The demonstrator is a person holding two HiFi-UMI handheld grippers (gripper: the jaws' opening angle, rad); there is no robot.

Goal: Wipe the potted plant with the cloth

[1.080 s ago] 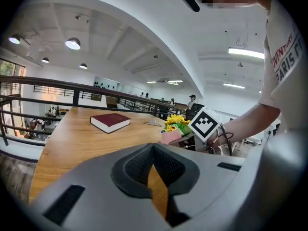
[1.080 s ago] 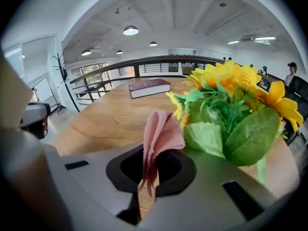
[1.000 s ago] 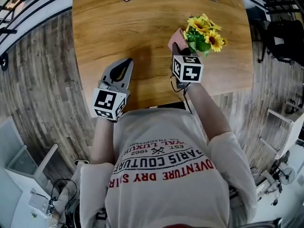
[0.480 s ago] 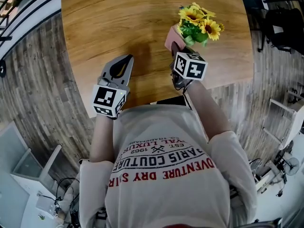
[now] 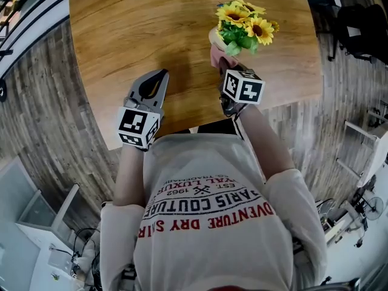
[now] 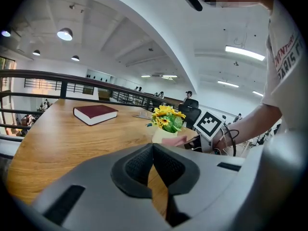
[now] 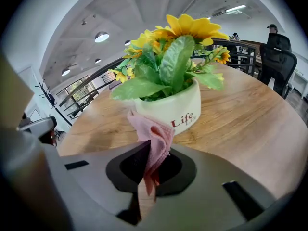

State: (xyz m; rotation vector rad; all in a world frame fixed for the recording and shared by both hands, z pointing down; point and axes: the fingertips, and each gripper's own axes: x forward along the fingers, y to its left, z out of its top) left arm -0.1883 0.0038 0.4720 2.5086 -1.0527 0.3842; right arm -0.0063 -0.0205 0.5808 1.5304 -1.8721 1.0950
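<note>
Head view: both forearms are reaching forward from the torso over the near edge of the wooden table (image 5: 139, 35). The right gripper (image 5: 222, 62) is pointing steeply down and forward at the potted plant (image 5: 239, 29). Its marker cube (image 5: 242, 86) is sitting tilted just behind the plant, on the person's side. The right forearm is running diagonally from the shoulder up to that cube, bare below a short sleeve. The left gripper (image 5: 155, 81) is sitting well to the left of the plant. Its nose is aiming across the table at a shallow downward tilt, and its own cube is hanging near the table edge.

Right gripper view: the jaws are clamping a pink cloth (image 7: 153, 137). The cloth is sticking up bunched out of the closed tips, and its top fold is overlapping the lower front wall of the white pot (image 7: 185, 105). Can't tell whether it is actually touching. The pot is standing upright on the wood, with yellow flowers (image 7: 192, 27) and green leaves rising above the rim.

Left gripper view: the jaws are sitting fully together with nothing between them, only table wood showing past the tips. The plant is standing ahead and slightly right. A dark red book (image 6: 95, 113) is lying flat farther left, well apart from the plant.
</note>
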